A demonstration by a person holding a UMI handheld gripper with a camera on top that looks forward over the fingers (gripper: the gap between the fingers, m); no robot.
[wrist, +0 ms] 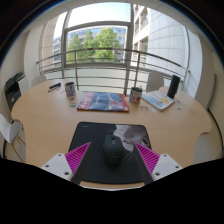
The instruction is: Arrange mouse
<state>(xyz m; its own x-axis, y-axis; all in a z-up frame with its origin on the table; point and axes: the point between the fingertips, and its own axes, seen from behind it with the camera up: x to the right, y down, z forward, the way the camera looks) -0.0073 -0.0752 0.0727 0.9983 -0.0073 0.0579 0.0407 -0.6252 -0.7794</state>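
Note:
A dark grey mouse (113,150) lies on a black mouse pad (94,133) at the near side of a round wooden table (45,125). My gripper (113,156) is low over the pad and open. The mouse stands between the fingers, with a gap at each side. The left pad (80,157) and the right pad (148,157) flank it without touching. The mouse rests on the pad on its own.
Beyond the mouse pad lie a colourful book (103,100), a dark cup (136,95), a small jar (70,90) and a light blue book (158,99). A black object (173,86) stands at the far right. A railing and a window lie behind the table.

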